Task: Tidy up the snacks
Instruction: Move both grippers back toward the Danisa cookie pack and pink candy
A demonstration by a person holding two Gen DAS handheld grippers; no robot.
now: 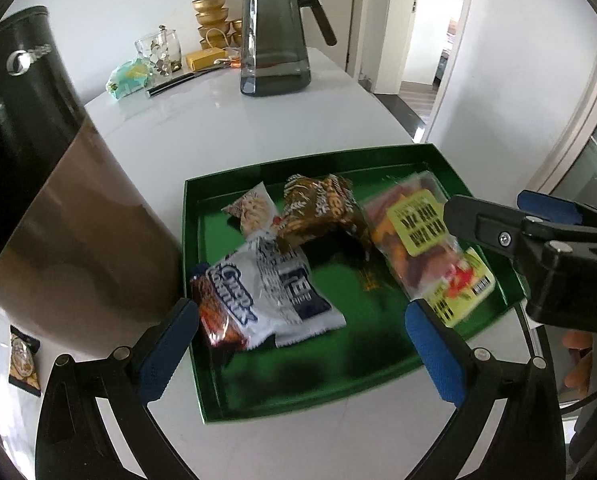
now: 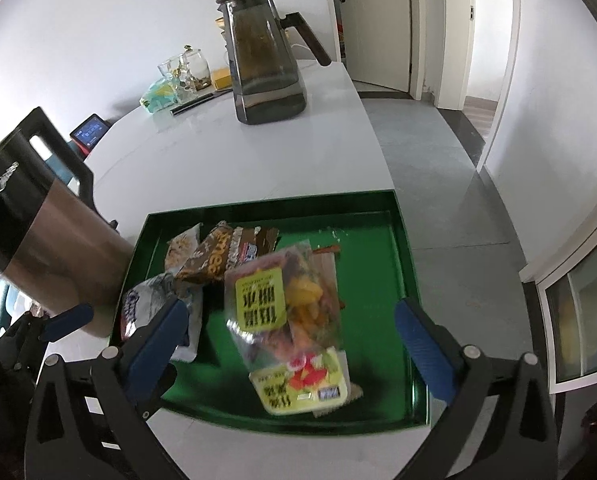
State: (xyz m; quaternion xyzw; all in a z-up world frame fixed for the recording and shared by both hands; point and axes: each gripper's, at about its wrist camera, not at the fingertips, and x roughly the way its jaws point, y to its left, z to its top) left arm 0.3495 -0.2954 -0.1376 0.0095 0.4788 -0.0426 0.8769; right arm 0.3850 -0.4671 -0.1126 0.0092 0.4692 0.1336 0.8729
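We judge the sorting nearly done: four snack packets lie in the green tray (image 1: 438,152), the white wafer pack (image 1: 274,300) in its near-left corner, the dried-fruit bag (image 2: 286,308) along its right side, while one small packet (image 1: 24,356) sits out on the tabletop (image 1: 226,128) left of the tray. Our left gripper (image 1: 302,344) and right gripper (image 2: 290,344) hover over the tray with jaws released, grasping nothing. The steel kettle (image 1: 78,220) crowds the tray's left wall, the tabletop drops off just past its right wall, and there is open room beyond its far wall.

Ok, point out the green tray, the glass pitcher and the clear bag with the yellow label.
green tray (image 1: 298,404), left wrist view, bare floor near front rim
glass pitcher (image 2: 264,64), right wrist view, body
clear bag (image 2: 258,300), right wrist view, yellow label
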